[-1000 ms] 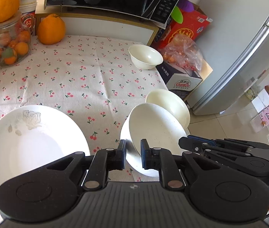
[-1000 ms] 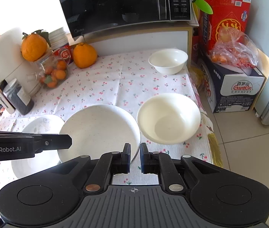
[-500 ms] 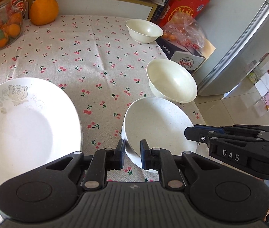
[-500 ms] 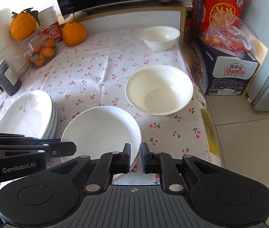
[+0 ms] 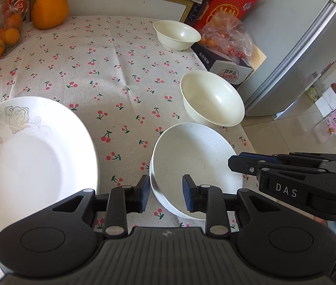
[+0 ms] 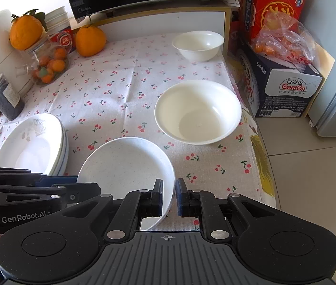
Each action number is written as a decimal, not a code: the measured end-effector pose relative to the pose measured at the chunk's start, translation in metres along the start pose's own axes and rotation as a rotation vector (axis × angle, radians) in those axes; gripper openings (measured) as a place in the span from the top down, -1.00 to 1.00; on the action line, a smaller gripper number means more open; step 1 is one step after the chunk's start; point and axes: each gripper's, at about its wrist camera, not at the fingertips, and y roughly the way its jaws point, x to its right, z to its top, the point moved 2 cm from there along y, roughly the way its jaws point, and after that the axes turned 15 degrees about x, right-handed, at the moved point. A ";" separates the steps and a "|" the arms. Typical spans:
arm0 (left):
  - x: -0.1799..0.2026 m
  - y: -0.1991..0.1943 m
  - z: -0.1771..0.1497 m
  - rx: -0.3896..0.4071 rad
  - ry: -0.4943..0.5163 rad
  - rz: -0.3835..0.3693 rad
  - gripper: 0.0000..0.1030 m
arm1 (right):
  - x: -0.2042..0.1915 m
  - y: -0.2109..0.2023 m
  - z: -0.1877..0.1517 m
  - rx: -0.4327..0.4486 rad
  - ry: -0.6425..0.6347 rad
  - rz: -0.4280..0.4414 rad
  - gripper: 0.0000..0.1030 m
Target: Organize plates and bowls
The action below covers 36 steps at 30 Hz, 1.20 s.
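Resting on the worktop [image 6: 130, 80], the speckled plate [image 6: 125, 163] is being released by the left gripper [image 5: 165, 193], jaws opening astride its rim, right gripper [image 6: 169, 198] clamped on its edge; stacked plates [image 6: 29, 144] done, two bowls [image 6: 198, 111] unstacked.

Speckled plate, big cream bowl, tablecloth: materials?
Speckled plate: matte white with fine dark flecks, likely stoneware or melamine. Big cream bowl: glossy, soft window glare, probably glazed ceramic, possibly plastic. Tablecloth: woven cotton-like fabric, fold creases, printed cherries.
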 end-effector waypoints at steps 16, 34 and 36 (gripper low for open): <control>-0.013 -0.016 0.023 0.072 -0.069 0.048 -0.12 | 0.008 -0.008 0.009 0.043 0.036 0.003 0.64; -0.020 -0.013 0.050 0.168 -0.119 0.087 -0.30 | 0.047 -0.022 0.025 0.155 0.168 -0.144 -0.53; -0.017 -0.011 0.053 0.176 -0.108 0.090 -0.39 | 0.053 -0.022 0.026 0.163 0.183 -0.172 -0.66</control>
